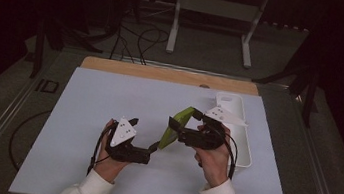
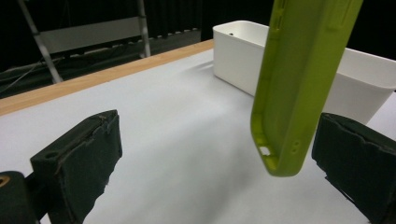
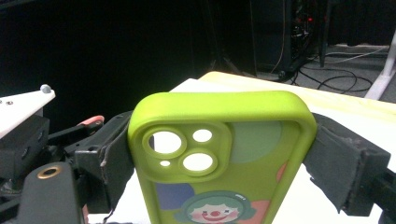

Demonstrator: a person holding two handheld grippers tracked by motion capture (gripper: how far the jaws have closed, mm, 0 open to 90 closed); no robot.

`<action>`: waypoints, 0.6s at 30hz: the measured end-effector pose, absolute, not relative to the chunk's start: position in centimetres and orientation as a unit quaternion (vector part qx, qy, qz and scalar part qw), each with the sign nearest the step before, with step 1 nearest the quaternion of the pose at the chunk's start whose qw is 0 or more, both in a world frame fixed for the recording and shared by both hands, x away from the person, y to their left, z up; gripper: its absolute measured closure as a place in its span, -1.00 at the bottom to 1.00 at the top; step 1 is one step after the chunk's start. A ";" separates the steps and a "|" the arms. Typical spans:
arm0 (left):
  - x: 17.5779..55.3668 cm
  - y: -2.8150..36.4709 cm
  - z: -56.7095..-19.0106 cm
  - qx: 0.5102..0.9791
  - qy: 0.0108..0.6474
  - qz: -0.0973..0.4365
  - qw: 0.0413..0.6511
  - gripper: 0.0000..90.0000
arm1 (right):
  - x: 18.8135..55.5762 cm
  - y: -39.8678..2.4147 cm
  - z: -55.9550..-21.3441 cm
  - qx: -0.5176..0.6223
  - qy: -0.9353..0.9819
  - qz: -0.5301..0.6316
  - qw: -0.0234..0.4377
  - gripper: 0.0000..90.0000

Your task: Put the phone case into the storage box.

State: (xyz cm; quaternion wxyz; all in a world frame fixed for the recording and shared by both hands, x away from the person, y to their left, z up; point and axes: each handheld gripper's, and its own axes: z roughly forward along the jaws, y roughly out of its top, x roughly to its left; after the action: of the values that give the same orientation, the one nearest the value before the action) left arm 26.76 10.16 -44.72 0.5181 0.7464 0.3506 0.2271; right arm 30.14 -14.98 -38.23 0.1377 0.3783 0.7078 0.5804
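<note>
One pale blue-white mat covers the table, with a strip of bare light wood along its far edge; beyond that the room is dark, with a grey floor, loose black cables and one white metal frame. Left of the single lime-green rubbery phone case, the left gripper has its jaws spread wide and holds nothing, though the case's lower end hangs between them, close to one pad. That case, printed with a clown face, is raised off the mat, tilted. Right of it, the right gripper is clamped on its two long edges. One white oblong plastic tray sits just past that hand
</note>
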 end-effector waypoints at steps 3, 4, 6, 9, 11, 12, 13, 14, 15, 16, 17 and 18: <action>26.7 10.9 -44.7 0.744 0.353 0.230 0.518 -0.96 | 30.2 -15.1 -38.2 0.379 0.707 0.581 0.140 -0.65; 26.7 11.1 -44.7 0.743 0.354 0.231 0.519 -0.96 | 30.2 -15.1 -38.2 0.381 0.707 0.580 0.140 -0.65; 26.7 11.5 -44.7 0.744 0.354 0.231 0.518 -0.95 | 30.2 -15.2 -38.2 0.382 0.707 0.579 0.140 -0.65; 26.6 12.2 -44.8 0.742 0.354 0.236 0.518 -0.94 | 30.3 -15.2 -38.3 0.384 0.705 0.579 0.140 -0.65; 26.5 12.7 -44.9 0.740 0.356 0.237 0.519 -0.94 | 30.3 -15.2 -38.3 0.384 0.706 0.578 0.142 -0.65; 26.5 13.0 -44.9 0.740 0.356 0.237 0.519 -0.94 | 30.3 -15.2 -38.3 0.384 0.706 0.578 0.142 -0.65; 26.5 13.3 -44.9 0.739 0.357 0.239 0.519 -0.94 | 30.4 -15.2 -38.3 0.384 0.706 0.577 0.142 -0.65; 26.5 13.5 -45.0 0.738 0.357 0.239 0.520 -0.94 | 30.4 -15.3 -38.4 0.384 0.707 0.577 0.142 -0.65; 26.4 13.8 -45.0 0.738 0.356 0.240 0.520 -0.94 | 30.4 -15.3 -38.4 0.385 0.706 0.576 0.143 -0.65; 26.4 14.1 -45.0 0.738 0.356 0.241 0.520 -0.94 | 30.4 -15.3 -38.4 0.386 0.706 0.577 0.142 -0.65; 26.3 14.3 -45.1 0.739 0.355 0.245 0.518 -0.94 | 30.5 -15.3 -38.4 0.386 0.706 0.577 0.143 -0.65; 26.3 14.6 -45.2 0.740 0.355 0.246 0.516 -0.94 | 30.5 -15.4 -38.4 0.385 0.706 0.576 0.144 -0.65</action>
State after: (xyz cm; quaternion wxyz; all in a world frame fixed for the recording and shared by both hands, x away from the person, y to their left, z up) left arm 26.26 14.64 -45.16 0.5164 0.7395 0.3547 0.2463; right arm 30.50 -15.35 -38.38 0.1439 0.3852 0.7062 0.5764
